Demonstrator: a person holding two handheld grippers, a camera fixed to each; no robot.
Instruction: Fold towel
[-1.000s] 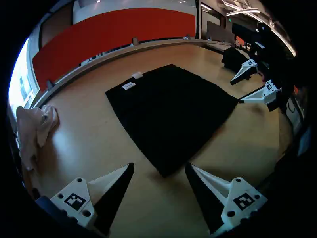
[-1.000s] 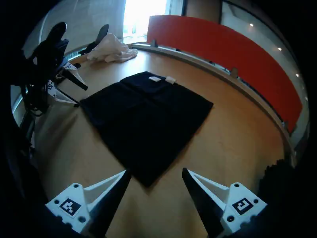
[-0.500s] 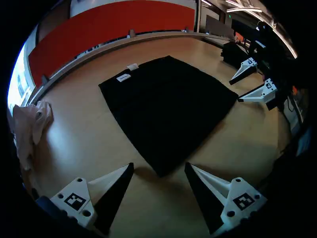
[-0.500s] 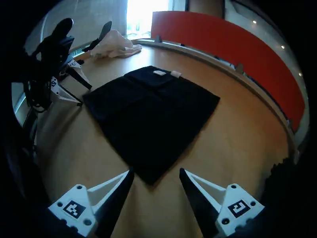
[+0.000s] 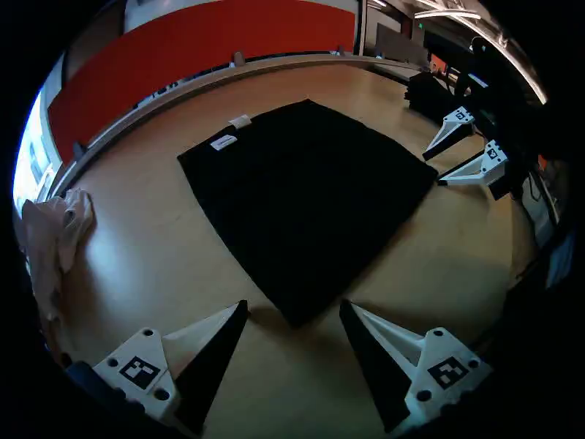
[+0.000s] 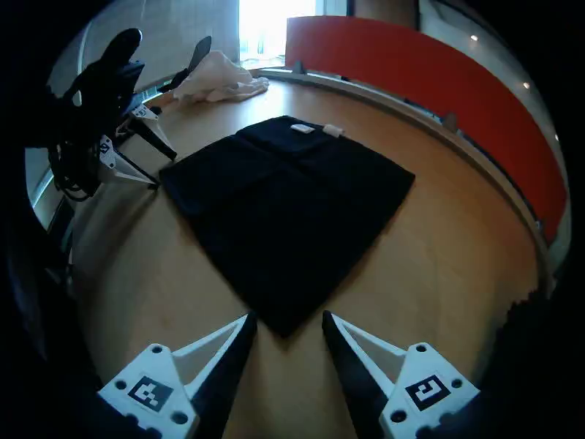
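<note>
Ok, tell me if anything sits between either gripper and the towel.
Nothing visible does. The left gripper and right gripper are open, each with a corner of the towel right before it on the table.

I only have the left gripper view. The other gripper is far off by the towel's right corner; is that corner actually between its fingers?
Observer: Yes. In the right gripper view a corner of the towel lies between the open fingers of the right gripper, not clamped.
Operator: Any creases in the cloth?
Observer: Faint fold lines cross it in that view.
Operator: How does my gripper look from that side?
Observer: The left gripper has its fingers spread at the opposite corner, lower tip at the cloth's edge; whether it touches I cannot tell.
</note>
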